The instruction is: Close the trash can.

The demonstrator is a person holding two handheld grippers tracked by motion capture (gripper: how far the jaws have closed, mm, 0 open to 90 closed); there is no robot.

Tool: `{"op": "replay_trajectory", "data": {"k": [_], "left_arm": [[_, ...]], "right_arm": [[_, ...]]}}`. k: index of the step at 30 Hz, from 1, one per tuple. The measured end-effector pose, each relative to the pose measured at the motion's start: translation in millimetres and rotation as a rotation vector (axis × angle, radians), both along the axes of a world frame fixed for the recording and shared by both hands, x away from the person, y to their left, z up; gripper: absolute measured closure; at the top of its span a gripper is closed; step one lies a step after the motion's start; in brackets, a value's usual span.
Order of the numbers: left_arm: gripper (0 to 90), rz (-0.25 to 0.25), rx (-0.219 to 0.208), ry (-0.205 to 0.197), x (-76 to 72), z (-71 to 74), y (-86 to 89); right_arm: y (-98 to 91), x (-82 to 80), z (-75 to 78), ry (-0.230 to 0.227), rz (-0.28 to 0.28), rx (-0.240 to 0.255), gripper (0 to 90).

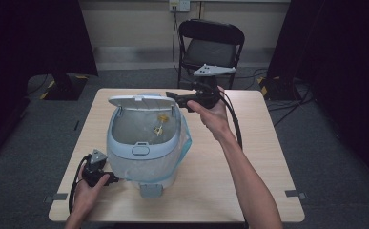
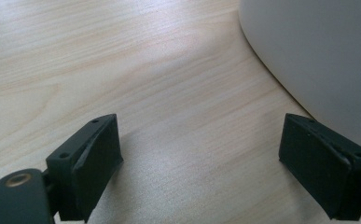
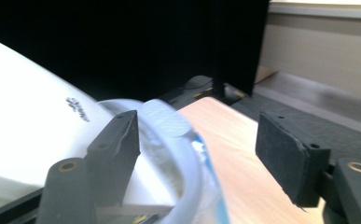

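The bin was stood mid-worktop, its lid raised. The right claw was held spread at the rim, the left claw spread beside the base. The lid should be lowered gently, the bin being steadied.

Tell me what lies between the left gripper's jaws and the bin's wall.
Nothing: in the left gripper view, bare wooden table runs from the open left gripper to the bin, whose wall stands just beside one jaw.
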State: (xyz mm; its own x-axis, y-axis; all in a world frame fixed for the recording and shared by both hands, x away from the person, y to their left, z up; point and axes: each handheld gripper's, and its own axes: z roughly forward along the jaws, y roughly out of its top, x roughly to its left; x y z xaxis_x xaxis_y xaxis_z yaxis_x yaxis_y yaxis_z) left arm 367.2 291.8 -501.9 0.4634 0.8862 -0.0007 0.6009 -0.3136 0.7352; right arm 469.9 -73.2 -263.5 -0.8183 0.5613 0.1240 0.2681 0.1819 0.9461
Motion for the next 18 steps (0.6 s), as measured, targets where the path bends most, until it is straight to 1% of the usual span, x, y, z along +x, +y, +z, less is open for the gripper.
{"op": "replay_trajectory", "data": {"k": [9,13,18], "left_arm": [[12.0,0.000,0.000,0.000,0.0,0.0,0.0],[12.0,0.000,0.000,0.000,0.0,0.0,0.0],[12.0,0.001,0.001,0.000,-0.1,0.0,0.0]], "right_arm": [[1.5,-10.1,-5.6,-0.002,0.019,-0.010,29.4],[2.0,-15.7,-9.5,-0.008,0.024,-0.003,29.2],[6.3,-23.8,-11.0,-0.013,0.052,-0.013,29.1]]}}
